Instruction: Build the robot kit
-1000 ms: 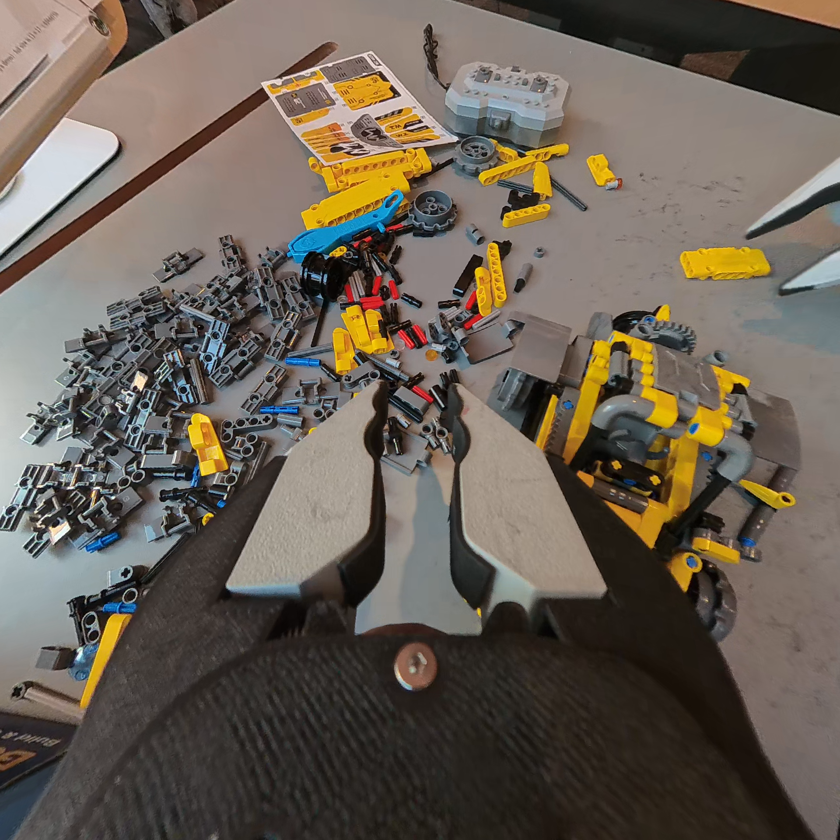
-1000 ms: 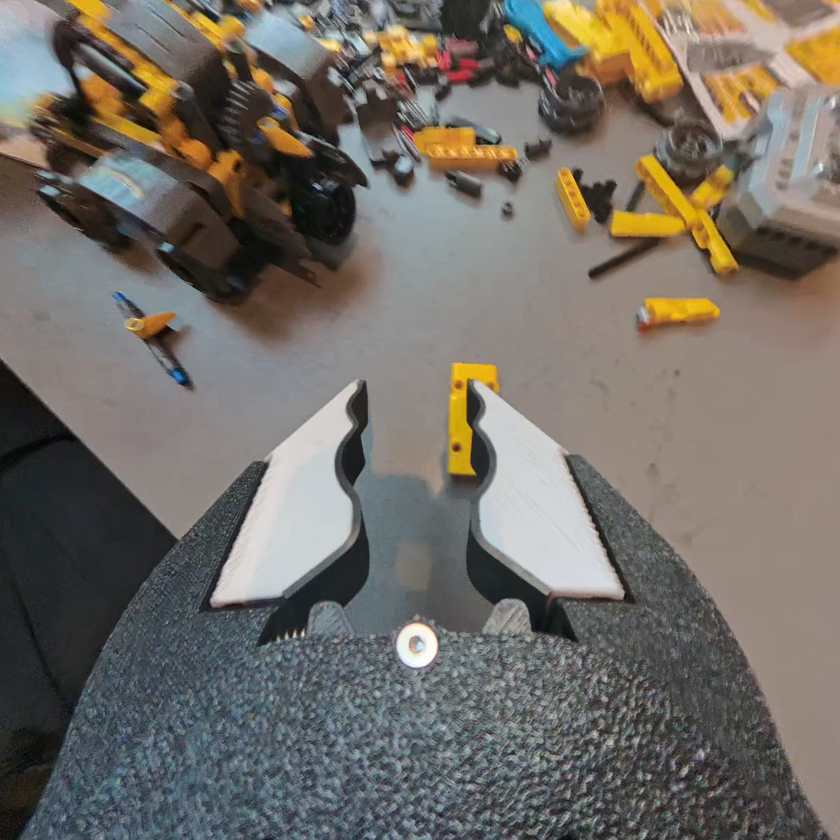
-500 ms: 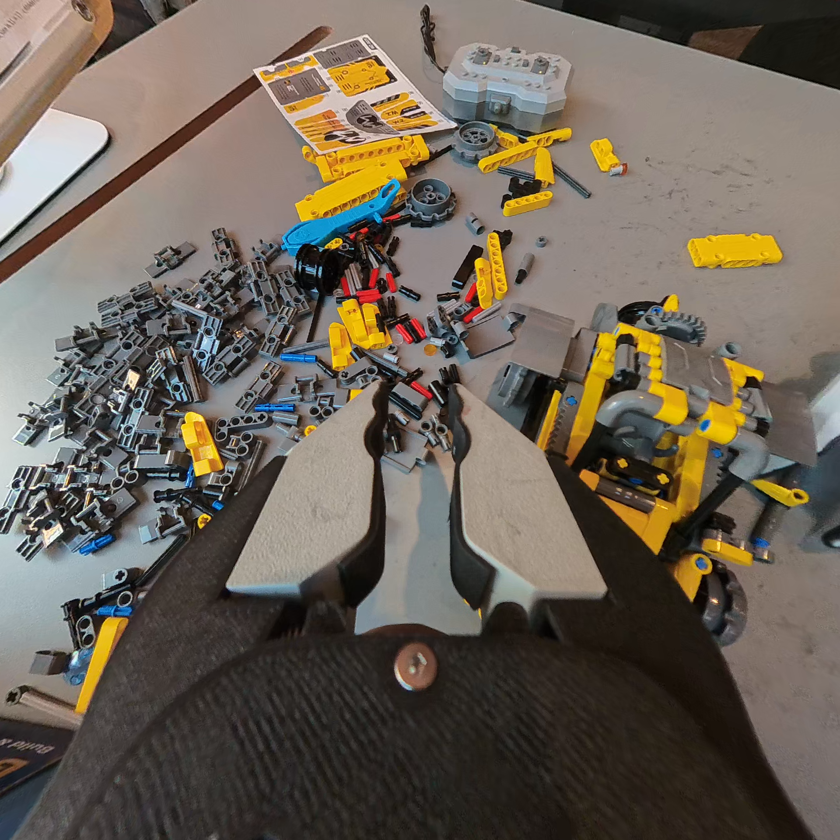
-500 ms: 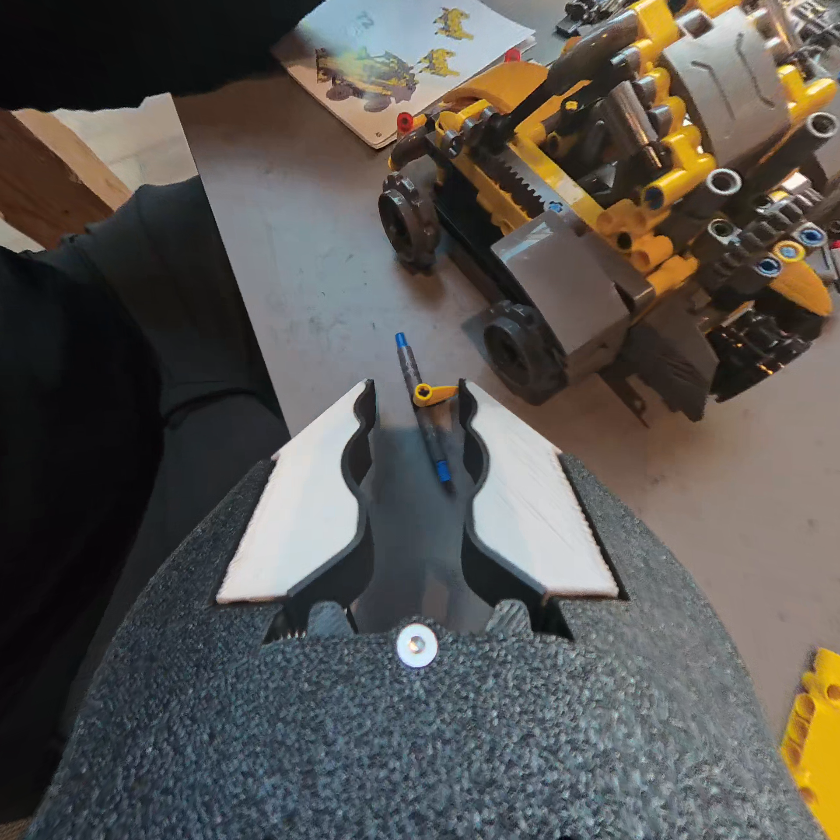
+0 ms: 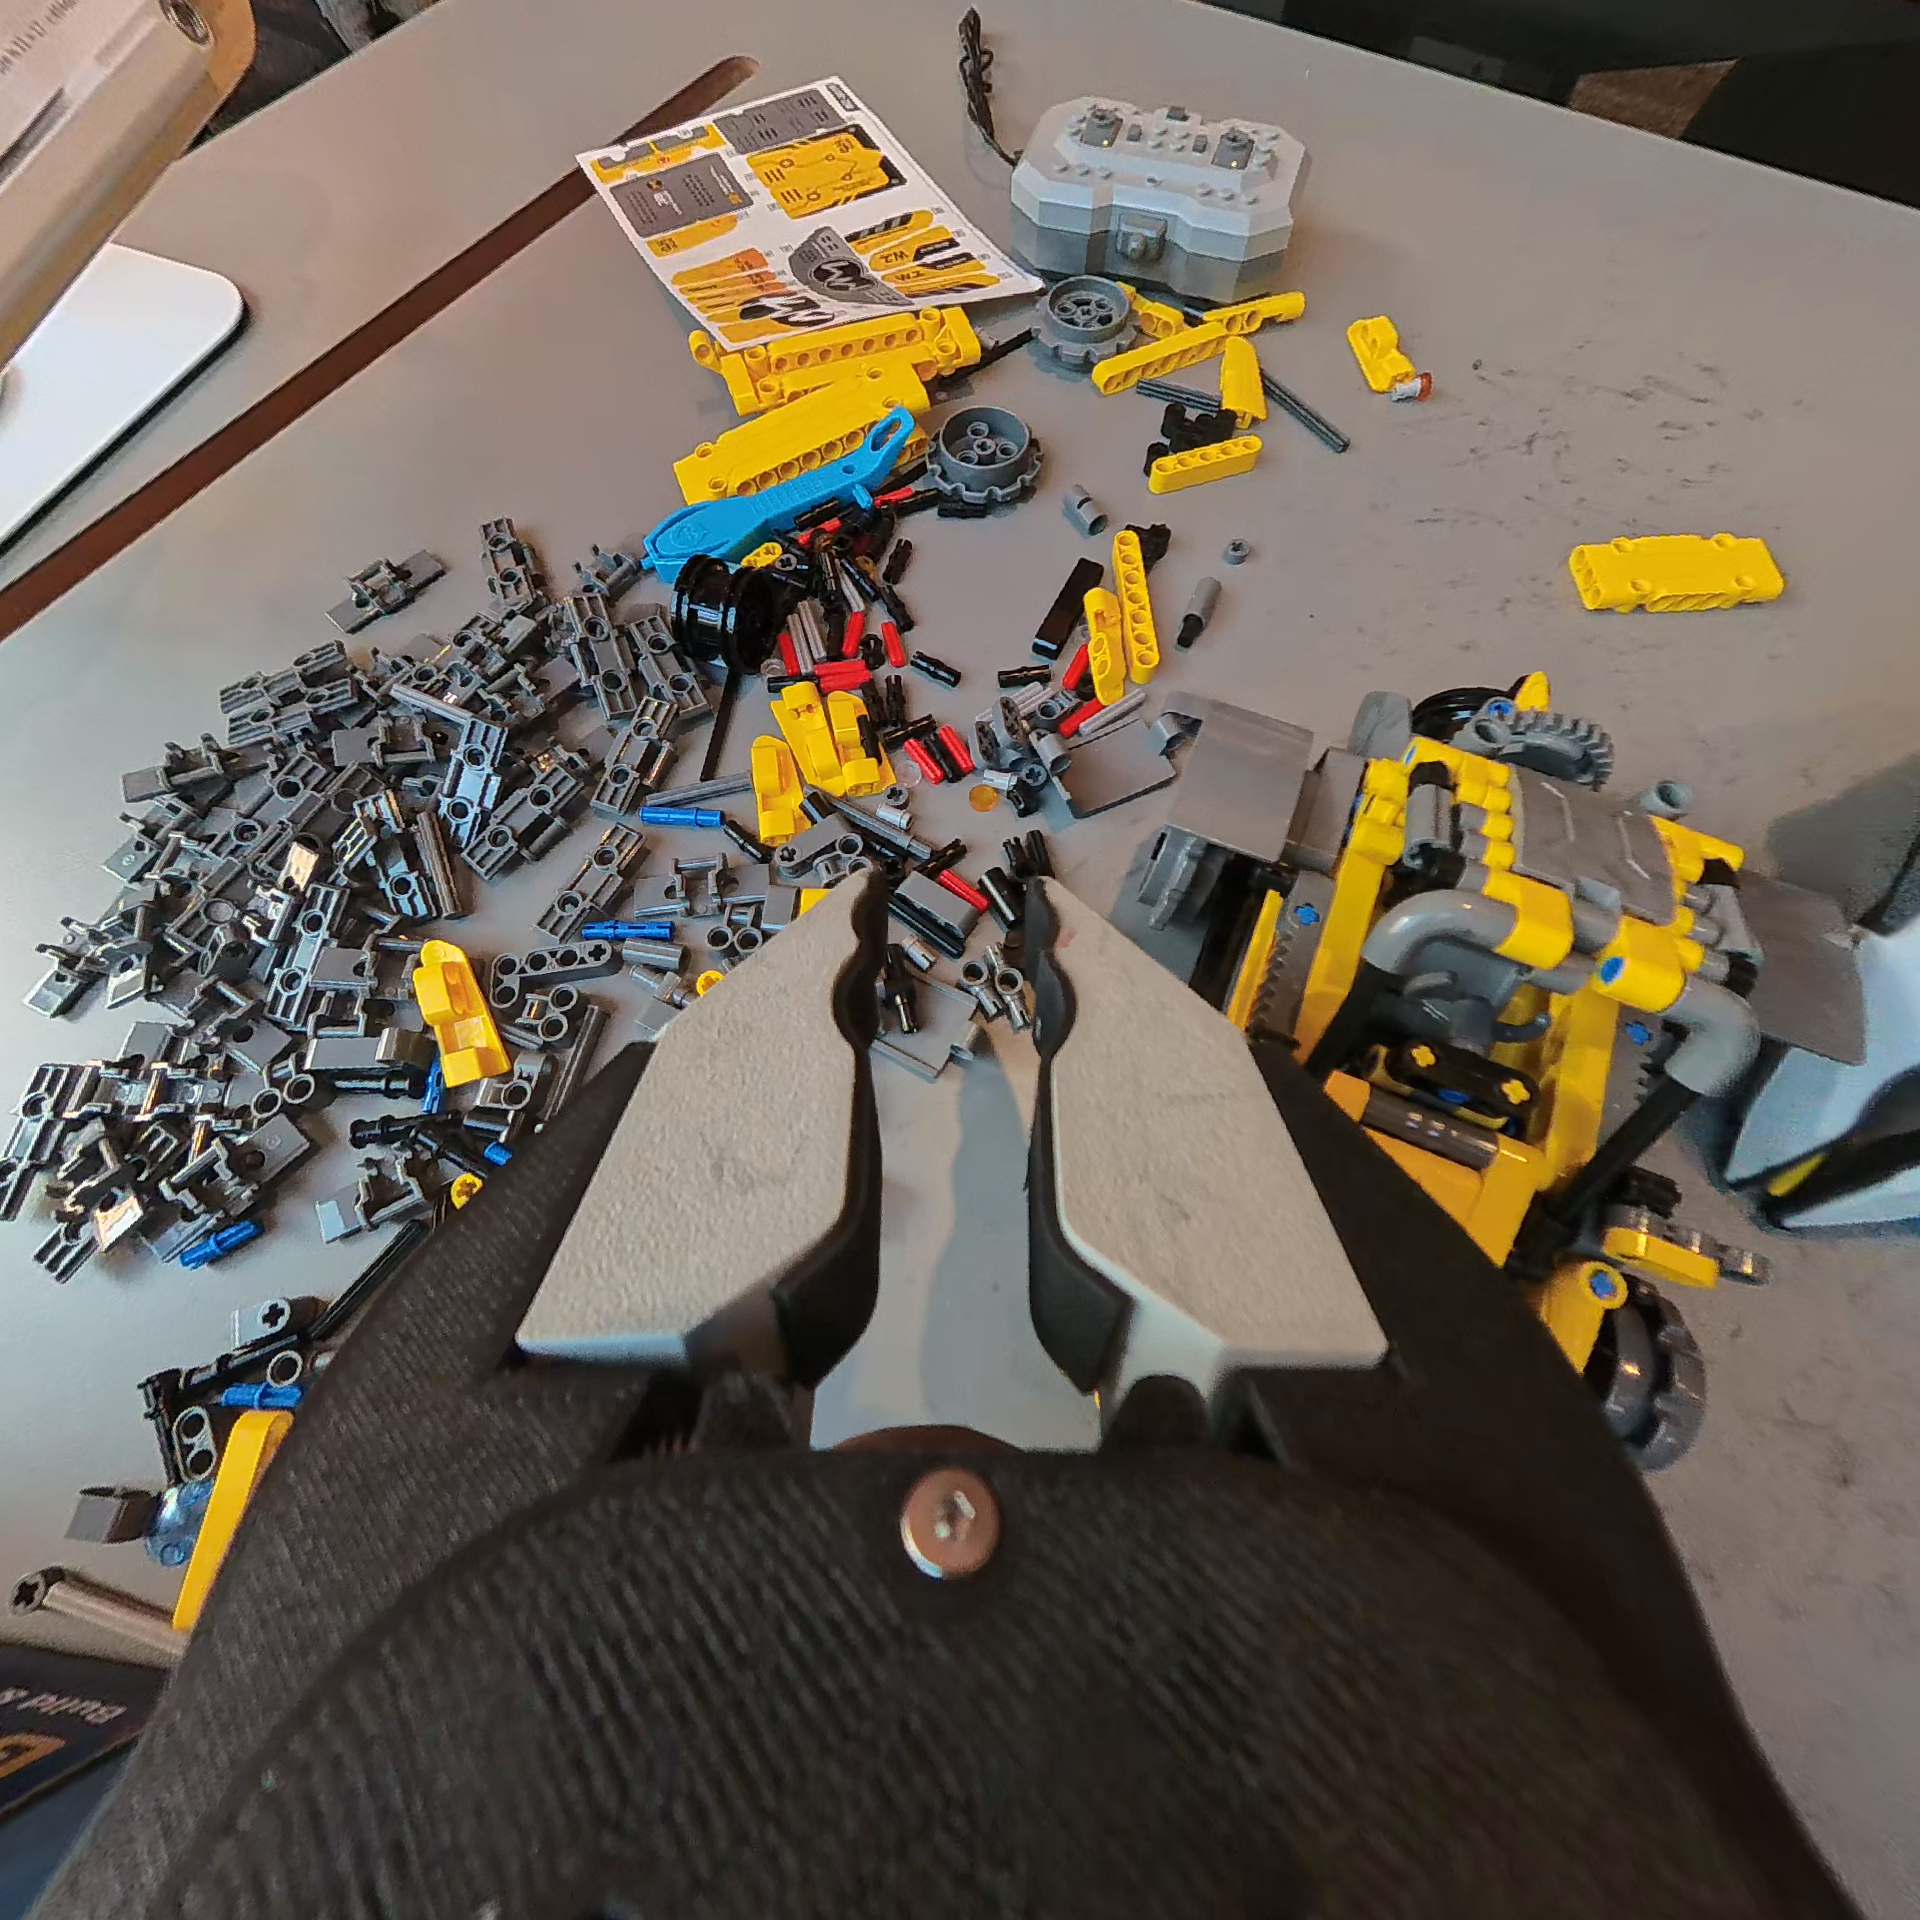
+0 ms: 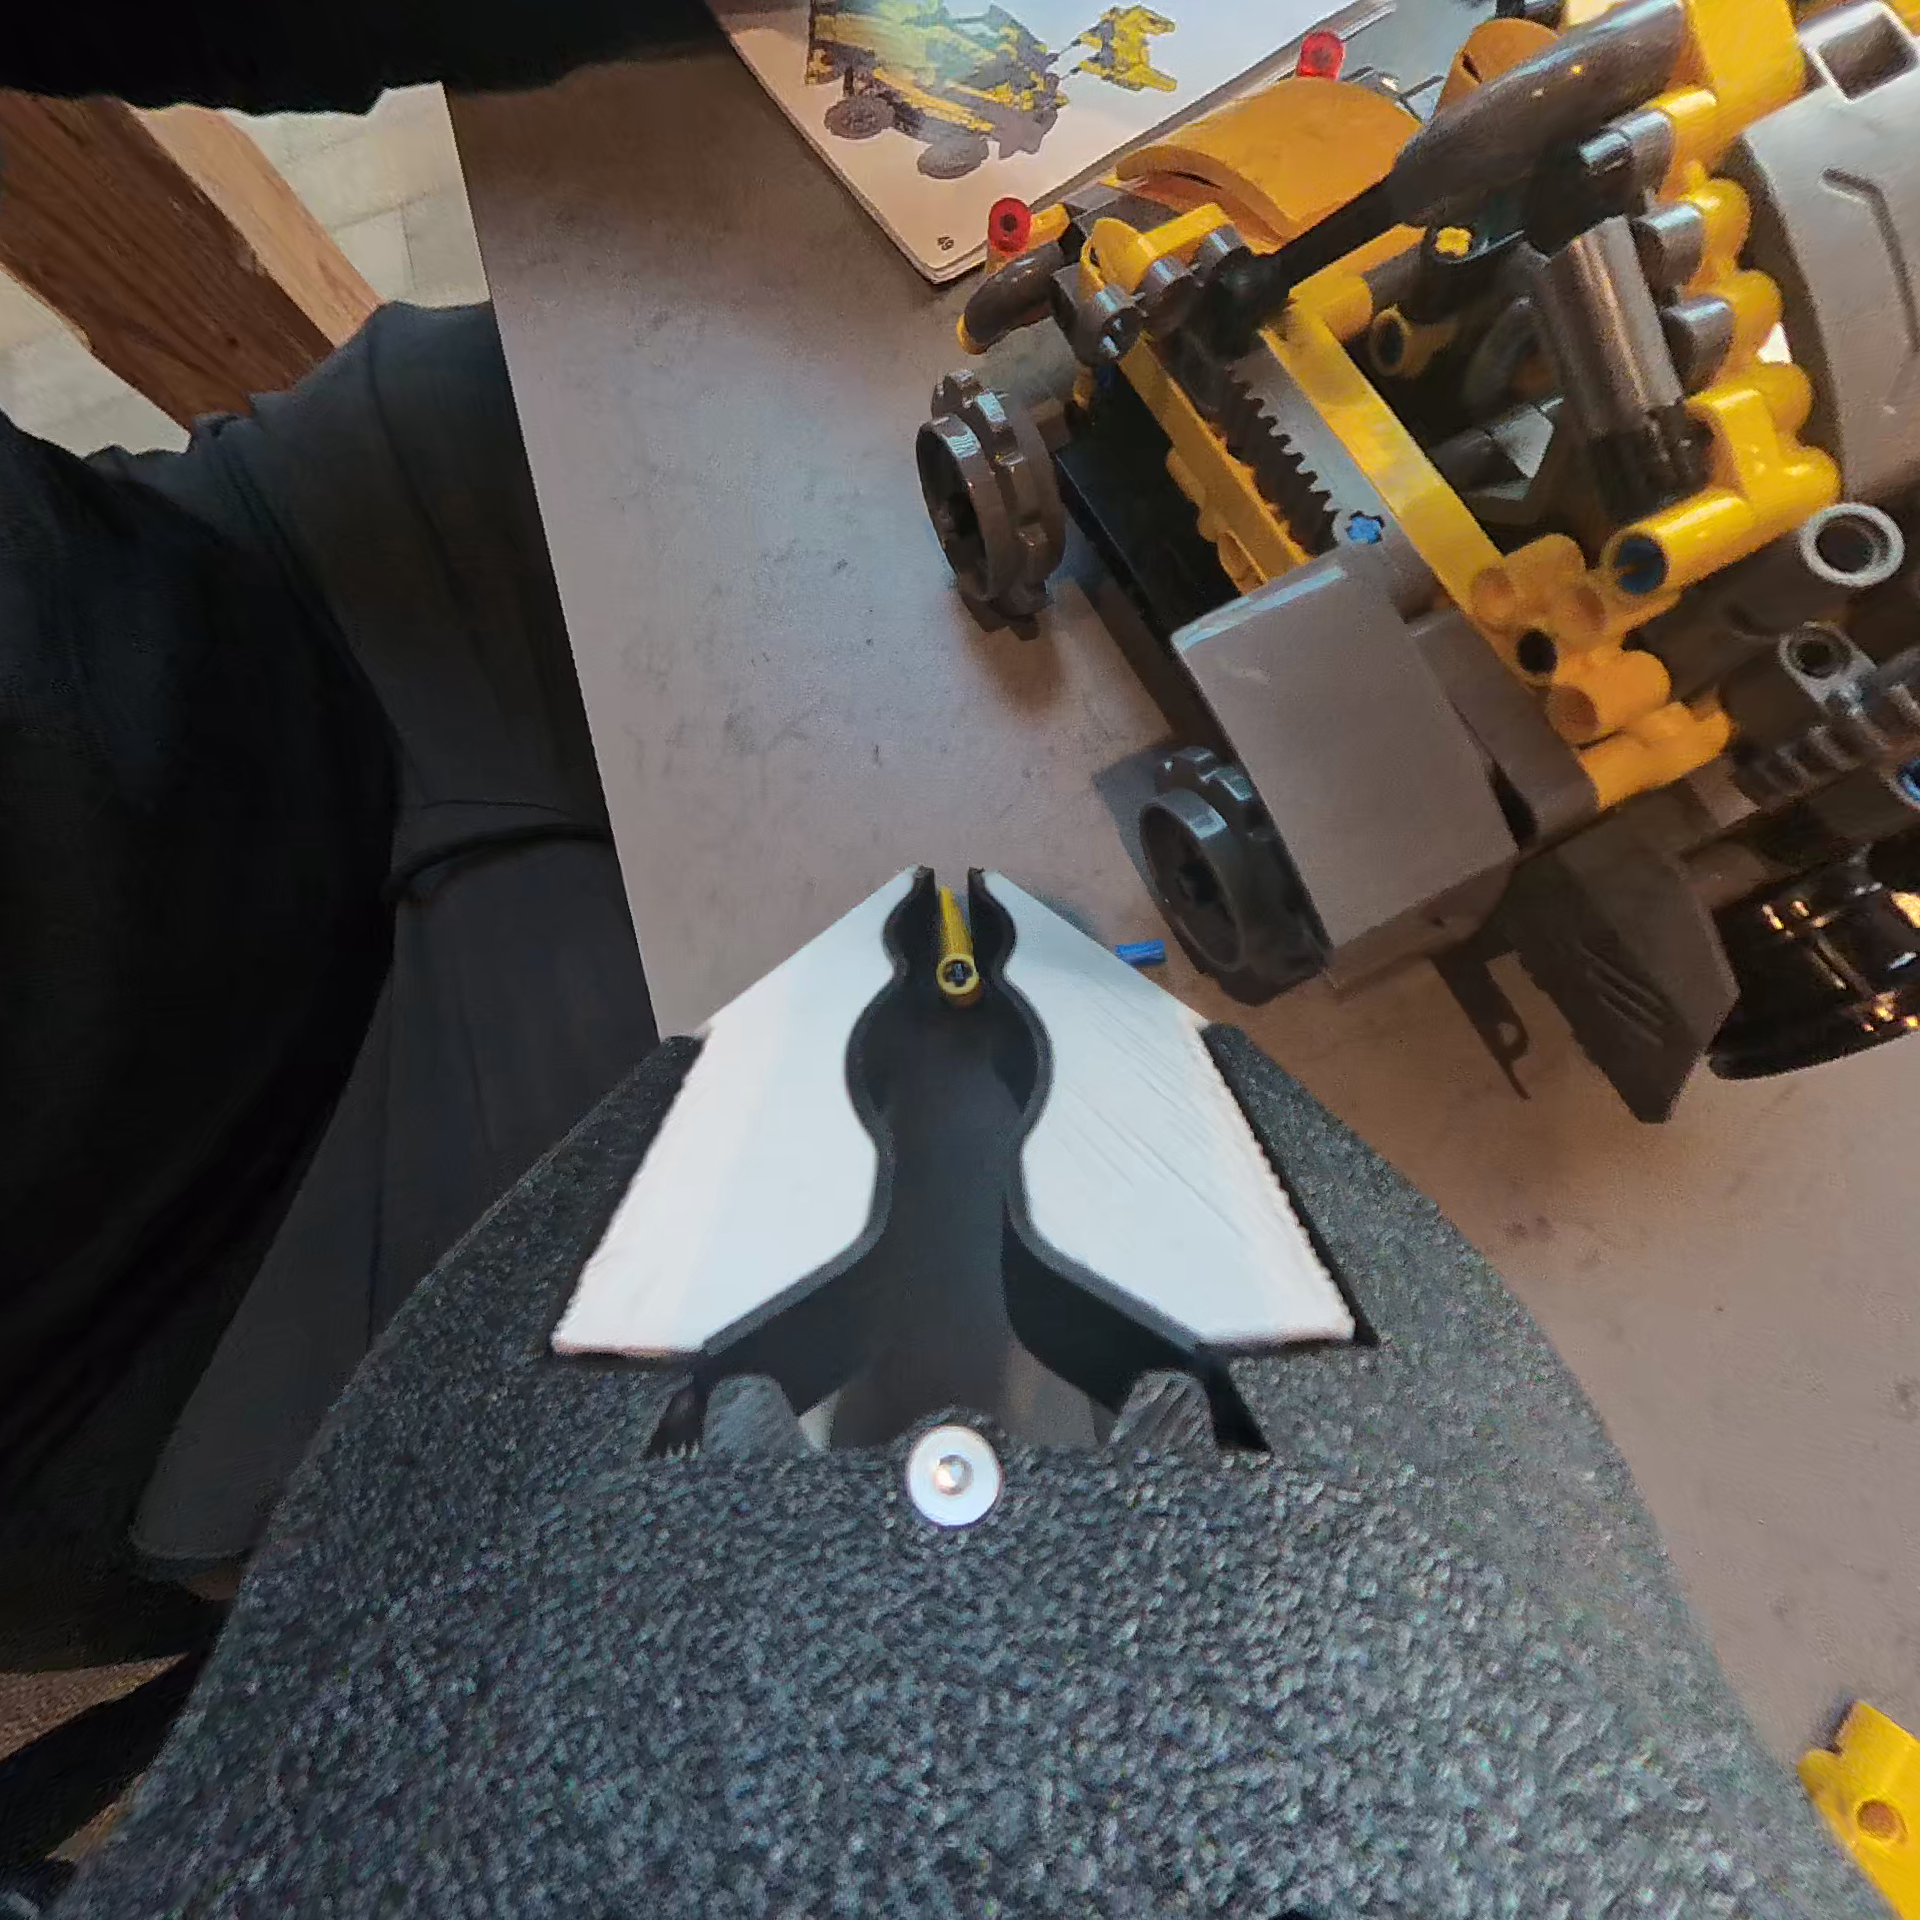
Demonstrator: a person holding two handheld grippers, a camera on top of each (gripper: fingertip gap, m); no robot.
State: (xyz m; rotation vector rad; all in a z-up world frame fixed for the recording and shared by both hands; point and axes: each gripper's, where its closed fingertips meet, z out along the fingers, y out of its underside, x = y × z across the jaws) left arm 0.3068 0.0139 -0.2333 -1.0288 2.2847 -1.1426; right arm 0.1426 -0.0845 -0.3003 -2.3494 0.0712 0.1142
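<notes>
My right gripper (image 6: 948,875) is shut on a small yellow piece (image 6: 954,951) down at the table near its front edge. A blue tip (image 6: 1139,950) pokes out beside its right finger. A half-built yellow and grey vehicle model (image 6: 1455,499) stands just to its right. My left gripper (image 5: 954,888) is open and empty, hovering over small black and grey pins (image 5: 914,997). The model (image 5: 1475,935) is on its right in the left wrist view. The right gripper's white fingers (image 5: 1849,1091) show beyond the model there.
A heap of dark grey parts (image 5: 312,883), a blue tool (image 5: 769,509), yellow beams (image 5: 821,364), a sticker sheet (image 5: 800,208), a grey box (image 5: 1158,197) and a yellow panel (image 5: 1673,571) lie on the table. A booklet (image 6: 997,94) lies behind the model. A person's dark sleeve (image 6: 312,831) is at the table edge. Tip to tip, the grippers are about 20 cm apart. Between my right fingertips and the yellow panel (image 5: 1673,571) there is roughly 20 cm.
My right gripper swung from a yellow beam to the small yellow piece on a thin rod near the model and closed on it. My left gripper stayed open and barely moved.
</notes>
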